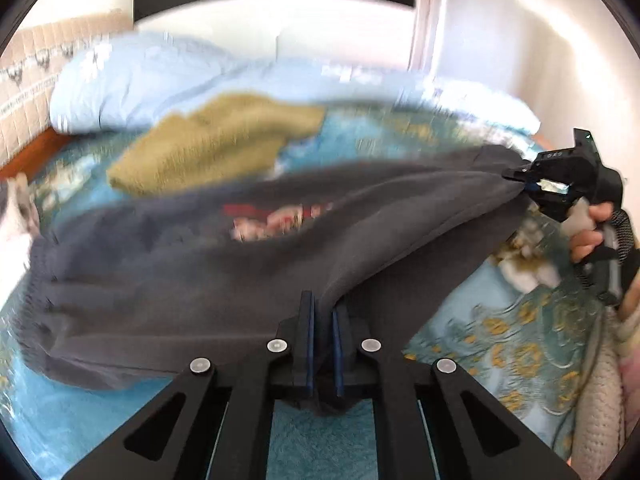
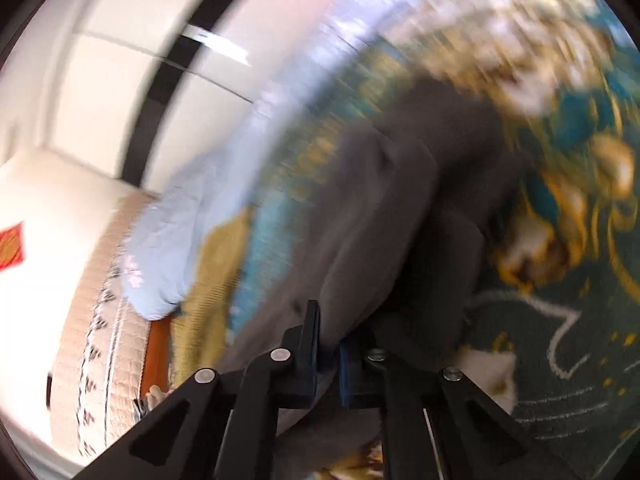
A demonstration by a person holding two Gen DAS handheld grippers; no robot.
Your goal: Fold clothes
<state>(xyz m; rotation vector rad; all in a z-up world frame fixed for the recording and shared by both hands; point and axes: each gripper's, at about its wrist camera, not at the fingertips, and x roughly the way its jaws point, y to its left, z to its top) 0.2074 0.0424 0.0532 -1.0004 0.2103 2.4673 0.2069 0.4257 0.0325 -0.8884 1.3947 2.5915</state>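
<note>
The dark grey garment (image 1: 224, 264) spans the patterned bedspread (image 1: 500, 340), long axis running left to right. The left gripper (image 1: 324, 320) and right gripper (image 1: 524, 186) each clamp one edge.

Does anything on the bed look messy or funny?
Yes. An olive-green garment lies rumpled and unfolded on the teal bedspread, by the pale blue pillow. The dark grey shirt is only stretched between the left hand-held gripper and right hand-held gripper, mid-fold. Nothing looks torn or spilled.
</note>
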